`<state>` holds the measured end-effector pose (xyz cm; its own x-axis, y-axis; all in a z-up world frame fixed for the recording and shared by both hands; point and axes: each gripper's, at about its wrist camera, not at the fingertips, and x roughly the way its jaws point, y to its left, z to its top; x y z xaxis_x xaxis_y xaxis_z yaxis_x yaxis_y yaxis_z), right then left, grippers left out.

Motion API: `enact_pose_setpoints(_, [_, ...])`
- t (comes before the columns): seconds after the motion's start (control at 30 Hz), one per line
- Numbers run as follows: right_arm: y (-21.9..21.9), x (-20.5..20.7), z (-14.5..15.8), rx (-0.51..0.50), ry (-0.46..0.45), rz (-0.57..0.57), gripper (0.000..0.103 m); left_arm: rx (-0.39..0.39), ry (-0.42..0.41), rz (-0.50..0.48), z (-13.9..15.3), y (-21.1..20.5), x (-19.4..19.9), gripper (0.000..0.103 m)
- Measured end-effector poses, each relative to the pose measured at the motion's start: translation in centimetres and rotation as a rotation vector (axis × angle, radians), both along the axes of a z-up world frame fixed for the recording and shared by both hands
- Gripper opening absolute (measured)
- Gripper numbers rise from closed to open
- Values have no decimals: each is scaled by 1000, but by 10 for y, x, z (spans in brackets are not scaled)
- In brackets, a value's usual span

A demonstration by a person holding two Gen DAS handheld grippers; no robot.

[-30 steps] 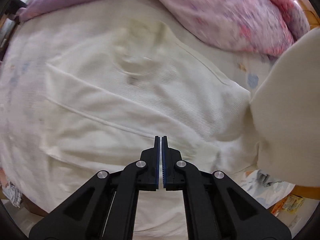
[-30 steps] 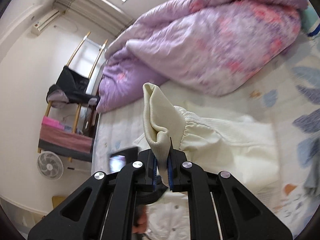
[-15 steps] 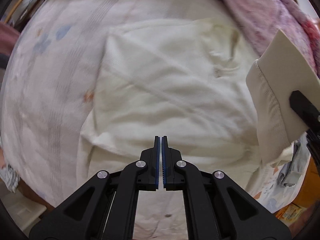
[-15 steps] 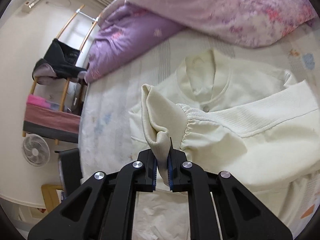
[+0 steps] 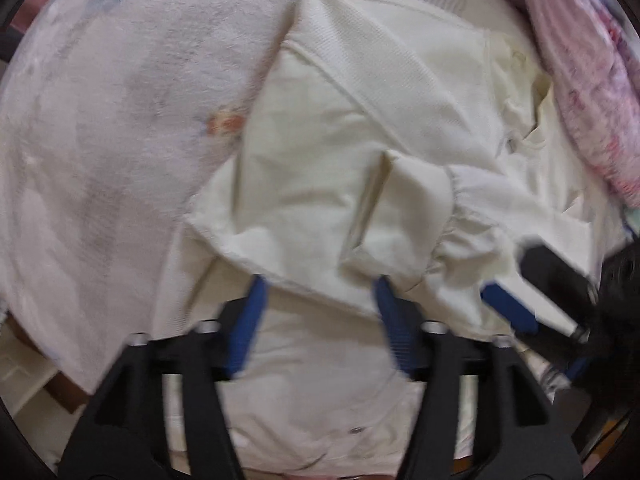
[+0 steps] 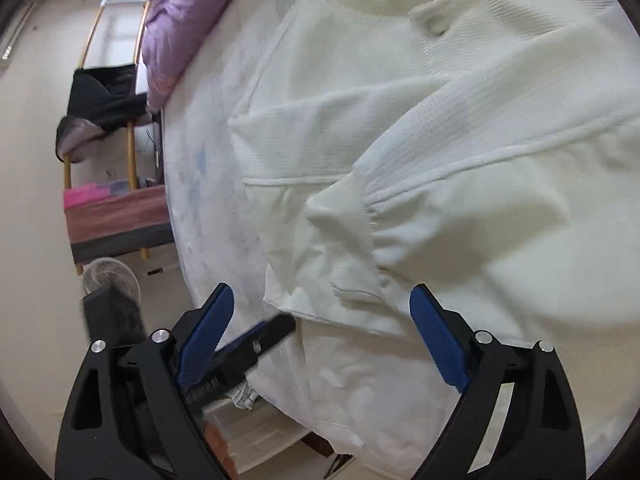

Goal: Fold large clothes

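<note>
Left wrist view: the left gripper (image 5: 318,286) points down over a cream jacket (image 5: 360,120) lying on the bed (image 5: 100,140). Its jaws have just been opening and stand wide, holding nothing. The sleeve cuff (image 5: 400,208) lies folded across the jacket's body, just beyond the fingertips. A pink quilt (image 5: 580,80) borders the right.

Right wrist view: the right gripper (image 6: 322,304) has just been opening too; the cuff (image 6: 344,232) lies free beyond its spread blue pads (image 6: 436,340). A fan (image 6: 112,276) stands by the wall. No readable writing anywhere.
</note>
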<state>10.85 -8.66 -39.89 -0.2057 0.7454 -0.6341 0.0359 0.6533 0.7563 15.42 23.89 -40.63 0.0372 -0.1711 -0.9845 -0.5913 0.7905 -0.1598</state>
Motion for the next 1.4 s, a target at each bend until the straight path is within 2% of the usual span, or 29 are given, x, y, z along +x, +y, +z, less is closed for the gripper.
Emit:
enact_pose_setpoints(0.03, [-13,1,5,1,-11,-15,87,-20,-9,9,-3,-2,1,77])
enact_pose_setpoints(0.13, [-79,2,15,17,2,-109,91,-125,-14,46,-22,-9,11,77])
enact_pose_setpoints(0.2, [-129,-3,13,-13,28,-193,91,-185,18,76,-44,-13,20,77])
enact_pose_setpoints(0.3, [-200,-11,-1,-74,43,-306,91,-149,86,110,-69,-21,32,76])
enact_pose_setpoints(0.33, [-215,-14,-7,-100,48,-340,91,-138,82,125,-71,-22,34,72])
enact_pose_setpoints(0.4, [-254,-19,-29,-43,107,-483,91,-93,62,145,-68,-24,36,56])
enact_pose_setpoints(0.43, [-266,-22,-37,-24,129,-542,91,-37,74,143,-65,-25,37,33])
enact_pose_setpoints(0.47, [-278,-25,-47,-1,161,-596,91,-9,76,133,-62,-25,37,23])
enact_pose_setpoints(0.53, [-293,-26,-66,60,215,-716,90,-5,60,144,-54,-22,34,17])
enact_pose_setpoints(0.57, [-301,-25,-70,105,229,-770,86,13,56,141,-48,-21,33,16])
enact_pose_setpoints(0.63, [-308,-19,-72,150,220,-830,65,89,69,119,-36,-21,30,15])
enact_pose_setpoints(0.67, [-309,-14,-69,135,210,-826,62,128,78,109,-31,-20,30,15])
enact_pose_setpoints(0.7, [-308,-11,-65,113,203,-811,51,169,79,94,-24,-19,28,15])
enact_pose_setpoints(0.73, [-305,-9,-60,44,191,-771,26,177,67,85,-18,-17,27,14])
enact_pose_setpoints(0.77, [-305,-8,-56,-33,178,-732,18,174,57,89,-15,-14,24,14])
enact_pose_setpoints(0.83, [-311,-16,-58,-143,174,-696,16,147,67,100,-15,-8,20,15])
enact_pose_setpoints(0.9, [-319,-26,-66,-201,190,-702,17,121,86,106,-22,-7,20,15])
enact_pose_setpoints(0.93, [-322,-29,-71,-245,216,-684,41,128,100,88,-25,-10,21,15])
enact_pose_setpoints(1.0, [-330,-31,-74,-296,295,-668,77,181,121,23,-26,-17,26,15])
enact_pose_setpoints(1.03, [-335,-27,-65,-299,308,-662,78,190,126,6,-28,-23,30,15])
enact_pose_setpoints(1.07, [-338,-20,-52,-313,274,-645,78,203,133,-12,-28,-26,32,15])
enact_pose_setpoints(1.13, [-335,6,-21,-394,136,-569,78,221,139,-38,-27,-29,35,15])
enact_pose_setpoints(1.17, [-327,26,-5,-404,63,-514,78,218,138,-33,-26,-30,38,15])
enact_pose_setpoints(1.23, [-304,65,17,-389,-13,-411,78,200,129,-17,-23,-26,38,15])
enact_pose_setpoints(1.33, [-256,122,27,-445,-108,-259,78,176,108,7,-21,-22,42,15])
enact_pose_setpoints(1.4, [-211,153,17,-509,-116,-111,78,162,106,15,-19,-16,42,15])
